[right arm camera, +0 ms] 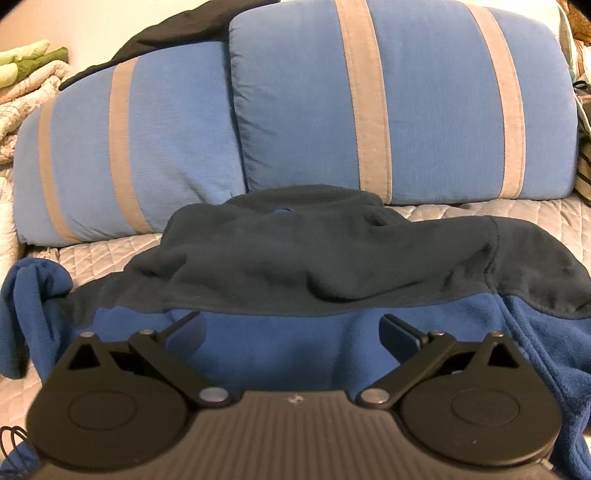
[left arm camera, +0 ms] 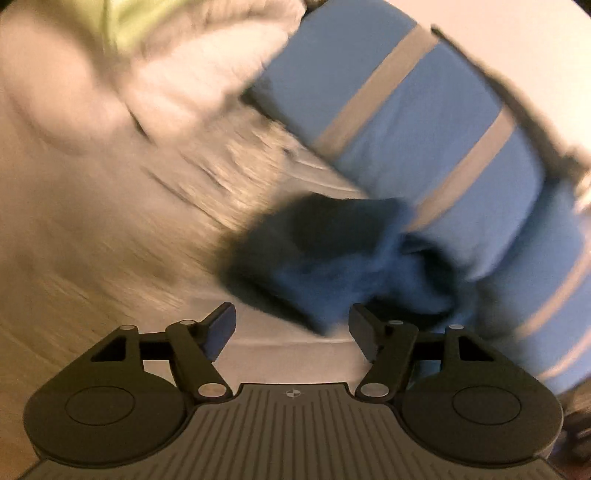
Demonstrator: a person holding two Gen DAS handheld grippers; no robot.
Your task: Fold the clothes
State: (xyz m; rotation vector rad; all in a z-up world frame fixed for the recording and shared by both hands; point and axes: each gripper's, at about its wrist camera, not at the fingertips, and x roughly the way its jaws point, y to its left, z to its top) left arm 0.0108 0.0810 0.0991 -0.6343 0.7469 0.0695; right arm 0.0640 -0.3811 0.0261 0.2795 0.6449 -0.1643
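Note:
A fleece jacket, navy across the top and bright blue below, lies spread on a quilted bed cover. Its left sleeve is bunched at the left edge of the right wrist view. My right gripper is open just above the jacket's blue part, with nothing between its fingers. The left wrist view is blurred by motion. There, a bunched blue and navy part of the jacket lies just beyond my left gripper, which is open and holds nothing.
Two big blue pillows with grey stripes lean behind the jacket. A dark garment lies on top of the left pillow. A pale blanket with green cloth is heaped at the far left. Striped fabric shows at the right edge.

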